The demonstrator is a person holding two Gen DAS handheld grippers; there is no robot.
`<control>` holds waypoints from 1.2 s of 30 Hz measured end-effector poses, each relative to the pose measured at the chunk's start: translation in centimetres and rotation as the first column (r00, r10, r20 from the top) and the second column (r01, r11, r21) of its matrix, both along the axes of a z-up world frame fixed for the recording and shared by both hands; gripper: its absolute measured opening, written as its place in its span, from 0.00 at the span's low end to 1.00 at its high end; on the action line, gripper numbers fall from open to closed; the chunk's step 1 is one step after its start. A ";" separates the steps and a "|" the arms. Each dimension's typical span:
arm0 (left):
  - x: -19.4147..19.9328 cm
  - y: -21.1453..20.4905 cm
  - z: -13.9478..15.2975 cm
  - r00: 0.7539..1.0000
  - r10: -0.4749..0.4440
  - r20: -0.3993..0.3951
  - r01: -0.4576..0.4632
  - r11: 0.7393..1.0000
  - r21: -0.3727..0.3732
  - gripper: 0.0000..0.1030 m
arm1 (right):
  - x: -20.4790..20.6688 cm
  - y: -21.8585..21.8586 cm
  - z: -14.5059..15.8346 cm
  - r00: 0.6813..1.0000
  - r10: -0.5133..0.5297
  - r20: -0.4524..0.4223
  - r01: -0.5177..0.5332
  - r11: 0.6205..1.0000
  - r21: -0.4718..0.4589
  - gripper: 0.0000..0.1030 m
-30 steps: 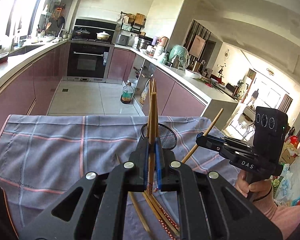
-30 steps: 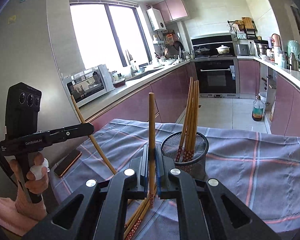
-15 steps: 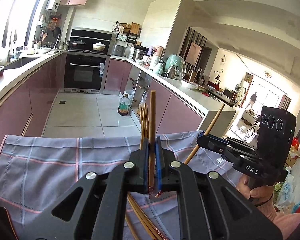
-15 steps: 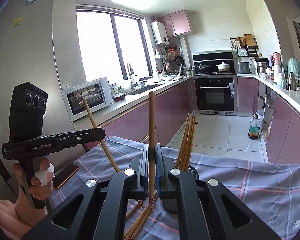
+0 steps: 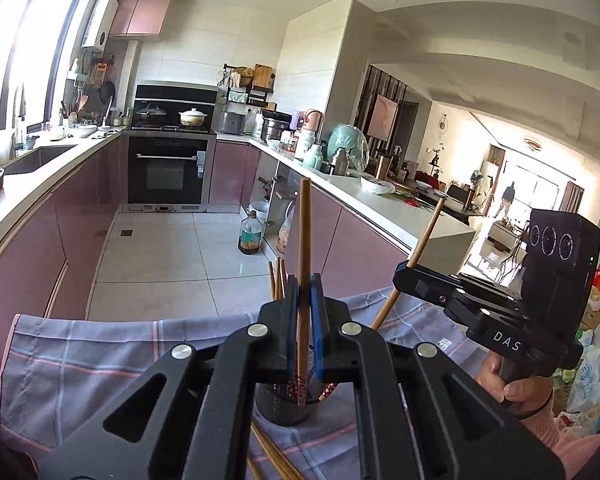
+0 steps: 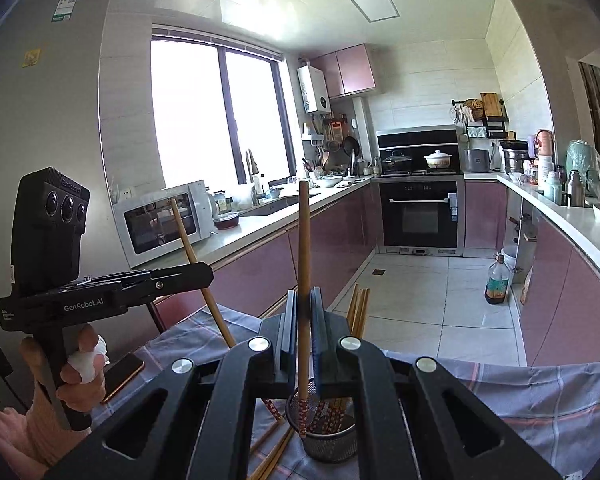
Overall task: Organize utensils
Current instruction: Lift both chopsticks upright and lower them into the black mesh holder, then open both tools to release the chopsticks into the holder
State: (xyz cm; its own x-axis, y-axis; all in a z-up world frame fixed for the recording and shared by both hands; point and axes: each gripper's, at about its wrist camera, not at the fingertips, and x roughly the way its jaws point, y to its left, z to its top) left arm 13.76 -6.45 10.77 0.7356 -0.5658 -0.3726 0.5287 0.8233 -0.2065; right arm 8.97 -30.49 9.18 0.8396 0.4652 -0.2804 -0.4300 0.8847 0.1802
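Note:
My left gripper (image 5: pixel 305 294) is shut on one wooden chopstick (image 5: pixel 304 232), held upright with its patterned red end hanging over the black mesh holder (image 5: pixel 278 408). My right gripper (image 6: pixel 304 306) is shut on another upright chopstick (image 6: pixel 303 240), whose lower end hangs at the rim of the mesh holder (image 6: pixel 332 446). Several chopsticks (image 6: pixel 358 308) stand in the holder. More loose chopsticks (image 6: pixel 272 452) lie on the checked cloth beside it. Each gripper shows in the other's view, the right gripper (image 5: pixel 404 276) on the right and the left gripper (image 6: pixel 204 270) on the left.
The grey checked cloth (image 6: pixel 500 400) covers the table. A phone (image 6: pixel 124 372) lies near its left edge by the person's hand. Pink kitchen cabinets, an oven and worktops stand beyond the table, with a tiled floor between.
Both grippers have risen with their chopsticks still gripped. The mesh holder has dropped lower in both views and now sits under the fingers.

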 end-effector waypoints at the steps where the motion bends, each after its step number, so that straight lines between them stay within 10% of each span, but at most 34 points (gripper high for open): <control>1: 0.2 -0.3 0.1 1.000 0.001 0.003 -0.001 1.000 0.004 0.07 | 0.2 -0.1 0.1 1.000 -0.005 0.003 0.005 1.000 0.001 0.05; 36: 7.5 -5.2 -8.6 0.978 -0.002 -0.210 0.047 0.977 0.208 0.07 | 7.2 1.7 -6.6 0.959 -0.055 -0.277 0.027 0.994 -0.104 0.07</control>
